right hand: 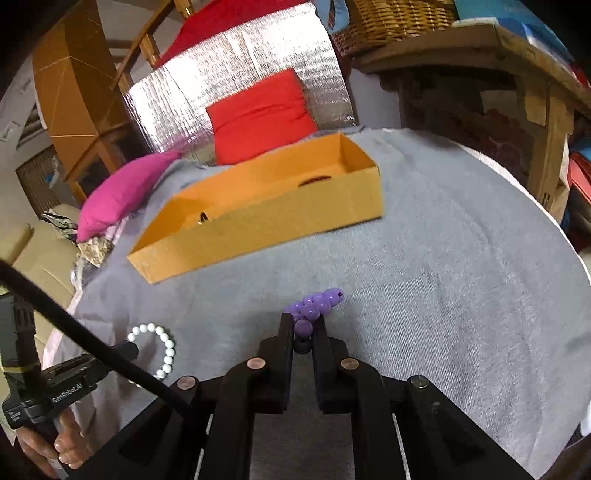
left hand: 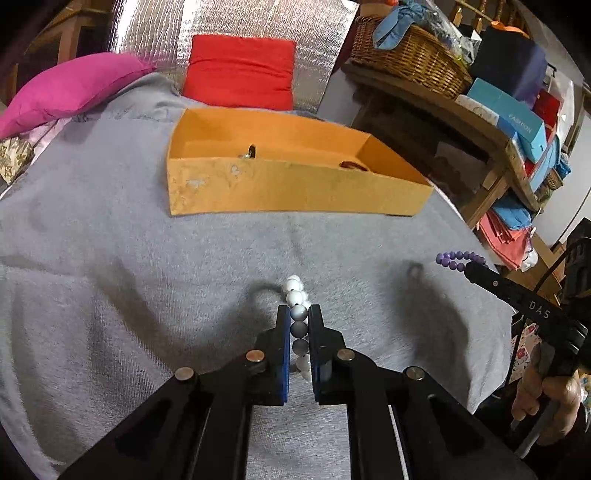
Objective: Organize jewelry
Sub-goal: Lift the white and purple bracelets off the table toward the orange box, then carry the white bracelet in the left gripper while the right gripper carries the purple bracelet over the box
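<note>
both grippers are clamped: left gripper point(left hand: 299, 325) pinches the white bracelet point(left hand: 295, 291), right gripper point(right hand: 303, 325) the purple bracelet point(right hand: 317, 304), above the grey cloth point(left hand: 110, 258). next i carry them to the orange box point(left hand: 295, 184).

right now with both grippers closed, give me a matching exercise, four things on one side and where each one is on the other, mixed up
Things:
1. white bead bracelet
2. purple bead bracelet
3. orange box
4. red cushion

Places:
A. behind the box, against the silver sheet
B. pinched in the right gripper
C. standing open on the grey cloth
D. pinched in the left gripper

Pairs: 1-D, 2-B, 3-C, 4-A
</note>
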Available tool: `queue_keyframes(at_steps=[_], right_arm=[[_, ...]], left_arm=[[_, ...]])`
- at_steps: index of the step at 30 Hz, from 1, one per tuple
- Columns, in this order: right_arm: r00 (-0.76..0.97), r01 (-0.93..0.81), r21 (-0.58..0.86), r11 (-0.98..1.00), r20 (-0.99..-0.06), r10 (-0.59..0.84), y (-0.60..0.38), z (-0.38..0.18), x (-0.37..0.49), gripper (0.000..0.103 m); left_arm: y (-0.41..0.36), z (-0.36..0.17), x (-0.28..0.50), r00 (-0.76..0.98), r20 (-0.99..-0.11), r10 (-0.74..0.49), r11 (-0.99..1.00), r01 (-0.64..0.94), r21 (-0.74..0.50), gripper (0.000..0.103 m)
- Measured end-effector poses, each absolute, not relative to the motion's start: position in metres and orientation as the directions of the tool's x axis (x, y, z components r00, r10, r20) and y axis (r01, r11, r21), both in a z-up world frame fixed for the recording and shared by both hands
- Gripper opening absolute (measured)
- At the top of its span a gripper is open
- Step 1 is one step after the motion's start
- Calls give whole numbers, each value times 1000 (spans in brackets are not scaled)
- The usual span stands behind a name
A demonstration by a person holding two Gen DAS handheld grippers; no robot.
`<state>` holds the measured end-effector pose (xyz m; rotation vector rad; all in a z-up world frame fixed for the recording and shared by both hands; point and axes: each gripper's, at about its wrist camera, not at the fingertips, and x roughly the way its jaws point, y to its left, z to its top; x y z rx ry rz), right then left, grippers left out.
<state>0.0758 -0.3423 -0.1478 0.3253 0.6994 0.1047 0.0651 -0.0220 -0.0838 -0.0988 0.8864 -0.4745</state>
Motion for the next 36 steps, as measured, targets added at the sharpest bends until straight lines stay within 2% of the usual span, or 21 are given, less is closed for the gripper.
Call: queue_keyframes(at_steps=[12, 26, 36], right_arm=[[788, -42, 339, 940, -566, 240, -335, -129, 73, 10], [726, -53, 350, 935, -630, 276, -323, -150, 81, 10], [729, -75, 370, 926, -614, 304, -318, -149, 85, 10]], left_arm=[[-23, -70, 57, 563, -691, -454, 886, 368, -283, 10], [-32, -78, 56, 564, -714, -416, 899, 372, -230, 10], [-33, -78, 60, 591, -728, -347, 923, 351, -155, 10]])
